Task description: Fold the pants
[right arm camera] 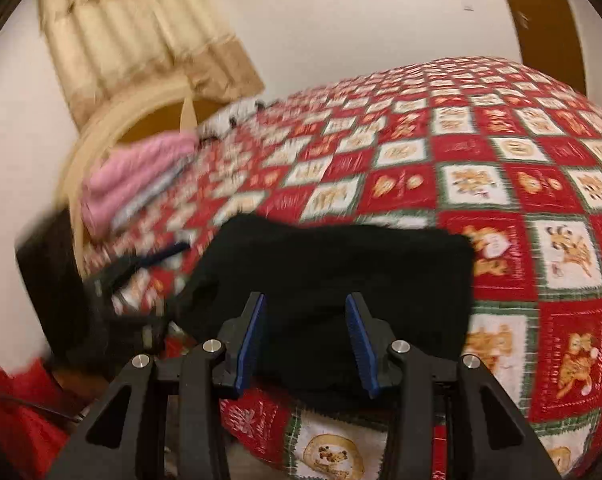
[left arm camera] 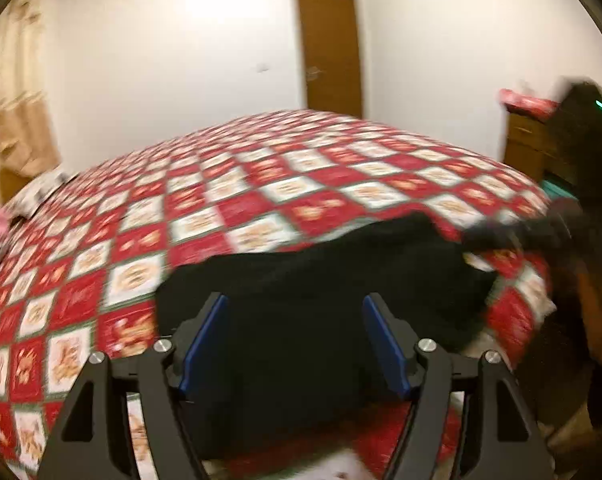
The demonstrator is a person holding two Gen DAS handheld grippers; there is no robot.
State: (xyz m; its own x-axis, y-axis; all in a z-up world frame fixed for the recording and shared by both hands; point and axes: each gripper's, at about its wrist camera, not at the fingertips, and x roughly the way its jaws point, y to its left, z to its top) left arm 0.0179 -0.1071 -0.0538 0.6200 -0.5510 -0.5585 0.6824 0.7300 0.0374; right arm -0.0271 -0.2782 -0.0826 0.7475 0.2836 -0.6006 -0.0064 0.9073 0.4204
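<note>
The black pants (left arm camera: 325,292) lie in a compact folded heap at the near edge of the bed, on a red and white checked quilt (left arm camera: 229,184). My left gripper (left arm camera: 295,316) is open, its blue pads spread wide above the pants, holding nothing. In the right wrist view the pants (right arm camera: 341,272) lie as a rough rectangle near the bed's edge. My right gripper (right arm camera: 306,320) is open over their near part, empty. The right gripper also shows blurred at the right of the left wrist view (left arm camera: 513,234), and the left gripper at the left of the right wrist view (right arm camera: 141,268).
Pink folded clothes (right arm camera: 133,184) and a white patterned cloth (right arm camera: 233,116) lie at the head of the bed by the curved headboard (right arm camera: 101,128). A brown door (left arm camera: 331,52), a wooden dresser (left arm camera: 529,144) and a beige curtain (right arm camera: 141,28) stand around the bed.
</note>
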